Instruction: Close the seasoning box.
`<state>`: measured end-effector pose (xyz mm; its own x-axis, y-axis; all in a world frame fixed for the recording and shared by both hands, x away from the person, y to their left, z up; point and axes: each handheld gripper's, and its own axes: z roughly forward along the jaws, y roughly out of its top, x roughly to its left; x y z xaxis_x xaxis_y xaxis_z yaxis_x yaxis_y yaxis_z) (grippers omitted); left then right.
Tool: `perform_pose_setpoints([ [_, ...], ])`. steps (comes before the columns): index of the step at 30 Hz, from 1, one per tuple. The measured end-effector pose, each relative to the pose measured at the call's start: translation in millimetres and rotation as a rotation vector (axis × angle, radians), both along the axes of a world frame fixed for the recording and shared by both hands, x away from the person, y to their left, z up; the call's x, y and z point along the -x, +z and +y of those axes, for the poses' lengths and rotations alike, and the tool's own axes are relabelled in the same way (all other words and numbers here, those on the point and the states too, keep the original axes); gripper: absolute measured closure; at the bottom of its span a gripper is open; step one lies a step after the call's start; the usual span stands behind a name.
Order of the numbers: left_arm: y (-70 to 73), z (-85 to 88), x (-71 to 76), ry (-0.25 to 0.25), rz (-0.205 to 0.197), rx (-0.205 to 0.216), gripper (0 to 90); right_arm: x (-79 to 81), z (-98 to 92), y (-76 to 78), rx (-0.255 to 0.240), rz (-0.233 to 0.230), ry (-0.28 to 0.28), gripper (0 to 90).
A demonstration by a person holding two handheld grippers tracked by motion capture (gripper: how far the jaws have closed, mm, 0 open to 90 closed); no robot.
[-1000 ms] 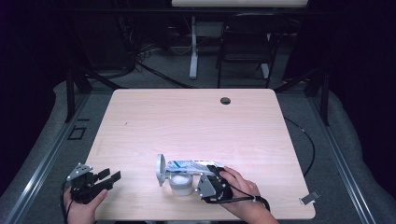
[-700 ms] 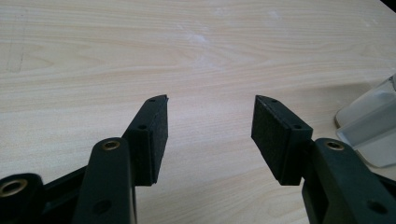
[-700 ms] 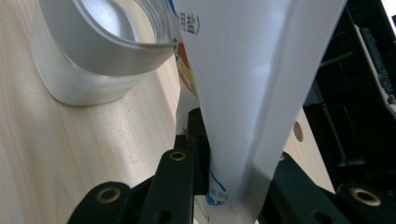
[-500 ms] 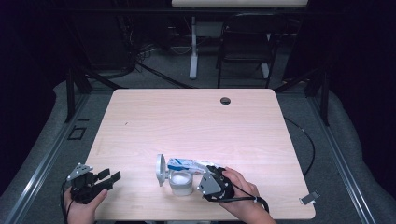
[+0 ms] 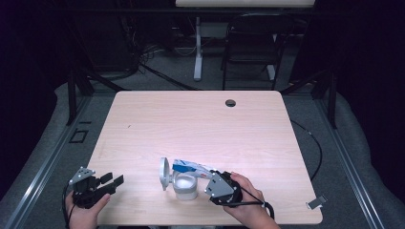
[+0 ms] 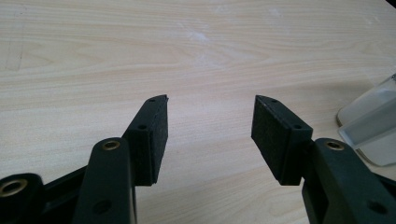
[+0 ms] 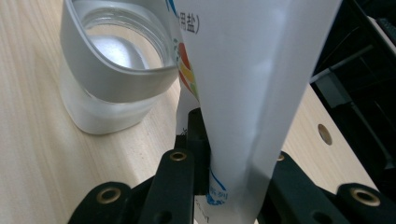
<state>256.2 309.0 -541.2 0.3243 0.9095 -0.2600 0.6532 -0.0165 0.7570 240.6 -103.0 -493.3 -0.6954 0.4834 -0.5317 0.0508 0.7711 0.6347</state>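
Observation:
A frosted jar (image 5: 185, 186) stands near the table's front edge, its hinged lid (image 5: 164, 173) flipped up on its left side. My right gripper (image 5: 204, 176) is shut on the bottom end of a white and blue salt bag (image 5: 190, 166), which lies tilted over the jar's mouth. In the right gripper view the bag (image 7: 252, 79) rises from between the jaws of the right gripper (image 7: 219, 154), and the jar (image 7: 112, 70) holds white contents under a grey rim. My left gripper (image 5: 112, 180) rests open at the front left; between its pads (image 6: 156, 133) is bare table.
The light wooden table (image 5: 200, 124) has a round cable hole (image 5: 230, 102) at the back. A chair (image 5: 250, 52) and a desk leg stand beyond the far edge. The jar's side (image 6: 373, 126) shows at the right of the left gripper view.
The right gripper and the bag have shifted only slightly above the jar. The left gripper has stayed where it was.

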Motion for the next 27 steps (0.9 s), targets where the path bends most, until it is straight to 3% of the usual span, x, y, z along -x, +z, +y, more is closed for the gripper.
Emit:
perform_pose_setpoints([
  [27, 0.2, 0.2, 0.5, 0.007, -0.011, 0.004, 46.2, -3.8, -4.6, 3.4, -0.096, 0.026, -0.012, 81.4],
])
